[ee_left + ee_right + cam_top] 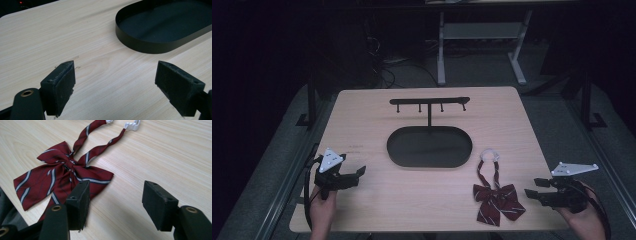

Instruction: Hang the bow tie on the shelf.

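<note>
- Nothing yet picked up: bow tie [498,199] lying flat on the worktop [362,115], near the front edge, just beside the right tongs [532,194] and untouched by them.
- Right tongs [116,202] spread wide, nothing between the pads, left pad hovering over the edge of one bow wing.
- Left tongs [360,171] likewise spread and empty [115,85], resting low at the far left, well apart from the bow tie.
- Judged as the very start: approach, grasp and carry all left; hanging on the stand [429,102] or laying in the tray [429,162] probably the goal, neither begun.
- Bow tie: soft woven cloth, dark red with pale grey stripes, pinched knot, two wings and two tails; thin neck strap ending in a white plastic clasp [132,125].
- Tray: shallow black oval, thin upright wall, matte inside.
- Stand: slim black post with a crossbar carrying four small pegs.
- Worktop: pale wood-grain laminate, rounded corners.
- Pads: black, blocky, slightly frayed foam faces.
</note>
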Demonstrator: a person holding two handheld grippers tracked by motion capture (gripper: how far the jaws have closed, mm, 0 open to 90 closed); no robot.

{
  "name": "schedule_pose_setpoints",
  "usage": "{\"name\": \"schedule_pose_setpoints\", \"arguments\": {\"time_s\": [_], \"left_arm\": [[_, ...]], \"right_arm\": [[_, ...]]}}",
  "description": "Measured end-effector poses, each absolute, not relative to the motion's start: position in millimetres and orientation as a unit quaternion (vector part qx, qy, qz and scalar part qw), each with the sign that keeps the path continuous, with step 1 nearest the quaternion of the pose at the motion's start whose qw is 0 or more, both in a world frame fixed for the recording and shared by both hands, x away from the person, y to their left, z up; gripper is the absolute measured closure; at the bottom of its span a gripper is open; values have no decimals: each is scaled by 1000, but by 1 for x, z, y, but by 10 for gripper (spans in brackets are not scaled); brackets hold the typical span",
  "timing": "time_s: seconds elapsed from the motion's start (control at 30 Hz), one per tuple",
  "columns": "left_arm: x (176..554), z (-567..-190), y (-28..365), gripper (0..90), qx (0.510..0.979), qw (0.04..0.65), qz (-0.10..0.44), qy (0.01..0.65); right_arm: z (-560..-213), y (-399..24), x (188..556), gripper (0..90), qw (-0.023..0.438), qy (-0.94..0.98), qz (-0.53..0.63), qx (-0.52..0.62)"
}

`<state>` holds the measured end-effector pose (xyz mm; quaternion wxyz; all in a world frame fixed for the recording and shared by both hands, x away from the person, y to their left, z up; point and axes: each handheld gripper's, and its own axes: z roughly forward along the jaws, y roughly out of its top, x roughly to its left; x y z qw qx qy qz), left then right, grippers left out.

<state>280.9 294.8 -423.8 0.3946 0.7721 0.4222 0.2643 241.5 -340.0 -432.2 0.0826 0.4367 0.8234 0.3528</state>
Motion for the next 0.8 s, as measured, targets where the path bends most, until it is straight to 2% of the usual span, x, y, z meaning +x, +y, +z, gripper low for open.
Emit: {"name": "schedule_pose_setpoints", "arguments": {"time_s": [0.5, 0.8], "left_arm": [[284, -428, 299, 163, 764, 398, 263, 435], [288, -429, 296, 163, 776, 385, 258, 428]], "right_arm": [[-429, -321, 250, 367, 69, 841, 342, 412], [-420, -310, 258, 401, 65, 846, 338, 407]]}}
